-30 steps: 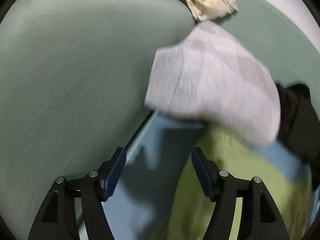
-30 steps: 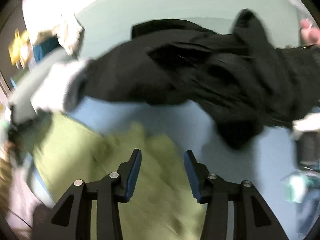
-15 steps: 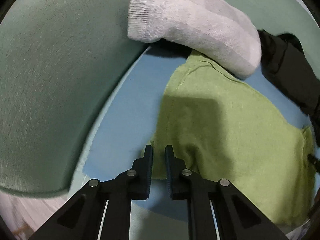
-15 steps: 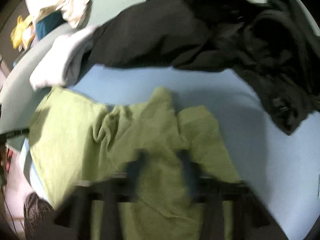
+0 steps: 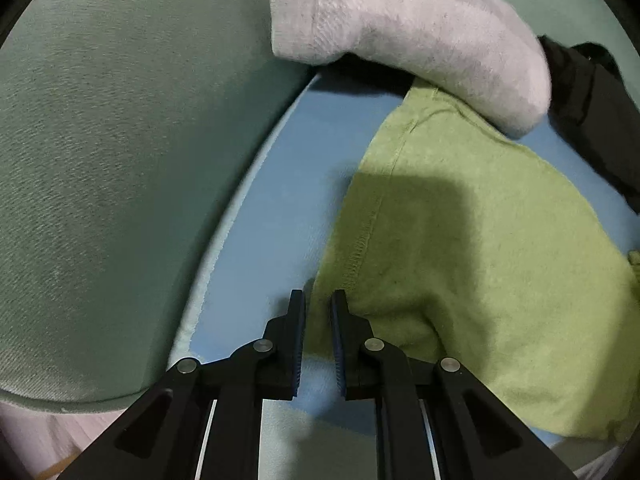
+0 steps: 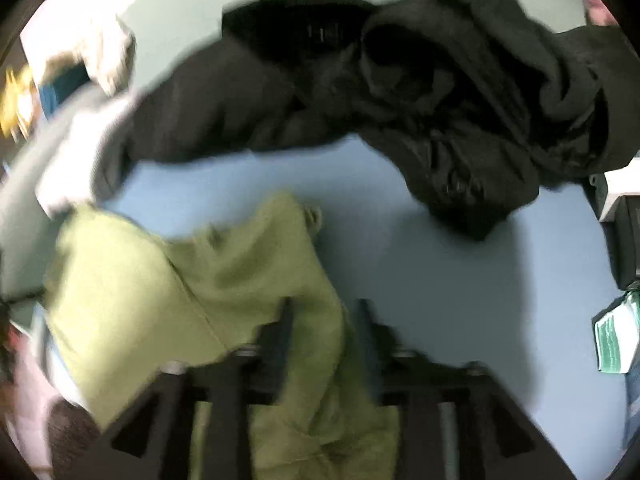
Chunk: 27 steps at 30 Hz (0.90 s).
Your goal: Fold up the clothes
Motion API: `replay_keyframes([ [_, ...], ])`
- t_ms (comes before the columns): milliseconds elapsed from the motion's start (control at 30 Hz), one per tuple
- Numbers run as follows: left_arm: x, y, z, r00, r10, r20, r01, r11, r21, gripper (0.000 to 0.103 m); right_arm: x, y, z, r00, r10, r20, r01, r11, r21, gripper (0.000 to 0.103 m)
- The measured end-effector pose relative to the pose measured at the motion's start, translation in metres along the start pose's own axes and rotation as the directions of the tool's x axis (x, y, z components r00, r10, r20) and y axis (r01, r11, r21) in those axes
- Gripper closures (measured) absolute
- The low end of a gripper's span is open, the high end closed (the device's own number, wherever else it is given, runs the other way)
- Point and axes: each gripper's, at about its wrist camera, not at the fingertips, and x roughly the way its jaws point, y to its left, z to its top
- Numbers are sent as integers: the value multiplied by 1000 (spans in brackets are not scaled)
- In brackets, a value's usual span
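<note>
On the far left of the left wrist view lies a big green cushion (image 5: 120,160). Next to it is the blue mat (image 5: 288,208). On the mat lies the green cloth (image 5: 480,260), the thing to fold. It looks mostly flat here, and its stitched edge runs down toward the left gripper (image 5: 318,312).

The left gripper is almost closed. Its jaws stand close together and are opening a tiny bit. The corner of the green cloth sits right between them. It looks pinched, but the gap is small and I cannot be sure the pads press on it.

Above the cloth lies a white sock (image 5: 420,28). Its toe rests on the top edge of the cloth. To the right of the sock is a black garment (image 5: 592,112).

In the right wrist view everything is blurry. The green cloth (image 6: 168,280) is on the left, bunched up in the middle. The right gripper (image 6: 324,320) is over its right side. Its jaws are half wide and opening, with cloth between them. It does not look like they squeeze it.

What could go wrong? If the left jaws keep opening, the corner can slip out. The sock sits on the cloth, so a pull could drag the sock along or hold the cloth back. The bunched part could fold in crooked.
</note>
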Motion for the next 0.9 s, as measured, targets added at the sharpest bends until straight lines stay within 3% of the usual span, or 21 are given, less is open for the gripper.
replay_keyframes([
  [67, -15, 4, -2, 999, -7, 36, 7, 1000, -6, 59, -12, -2, 8, 999, 15, 37, -15, 1000, 10, 59],
  [133, -32, 4, -4, 995, -19, 93, 19, 1000, -3, 43, -15, 2, 14, 999, -12, 35, 14, 999, -44, 54],
  [167, -35, -2, 0, 994, -17, 108, 17, 1000, 4, 41, -12, 7, 15, 1000, -18, 23, 20, 998, -66, 53],
  [267, -30, -17, 12, 996, 7, 86, -8, 1000, 8, 41, 11, 25, 13, 1000, -27, -8, 26, 994, -103, 54],
  [300, -27, -18, 13, 998, 17, 67, -17, 1000, 2, 41, 20, 29, 13, 999, -35, -15, 33, 994, -103, 62],
  [333, -26, -10, 0, 999, 16, 50, -16, 1000, -17, 41, 32, 32, 15, 999, -40, -31, 37, 995, -98, 78],
  [367, -23, 2, -5, 999, 7, 31, -6, 999, -48, 41, 41, 35, 16, 998, -42, -49, 37, 995, -93, 88],
  [433, -12, 23, -4, 1000, -5, -2, 5, 993, -116, 45, 47, 33, 22, 997, -58, -47, 54, 995, -79, 92],
  [467, -9, 34, -9, 1000, -16, -11, 14, 989, -150, 54, 48, 30, 25, 997, -71, -38, 69, 996, -62, 93],
  [533, -4, 54, -18, 997, -75, -27, 67, 975, -210, 58, 48, 13, 32, 996, -80, -24, 80, 997, 5, 93],
  [600, 1, 67, -27, 984, -174, -39, 158, 951, -265, 59, 47, 3, 33, 999, -32, -35, 33, 999, 31, 89],
  [667, 5, 75, -33, 964, -264, -37, 236, 911, -338, 58, 32, -3, 25, 1000, 8, -18, -6, 998, 62, 75],
  [700, 9, 79, -35, 950, -312, -35, 275, 881, -386, 58, 22, -5, 20, 1000, 26, -5, -25, 997, 77, 59],
  [800, 25, 79, -36, 908, -417, -48, 342, 800, -493, 58, -14, -14, -7, 997, 78, 11, -79, 990, 119, 56],
  [900, 11, 80, -42, 908, -416, -50, 334, 789, -515, 58, -56, -23, -54, 994, 113, -2, -112, 984, 139, 56],
])
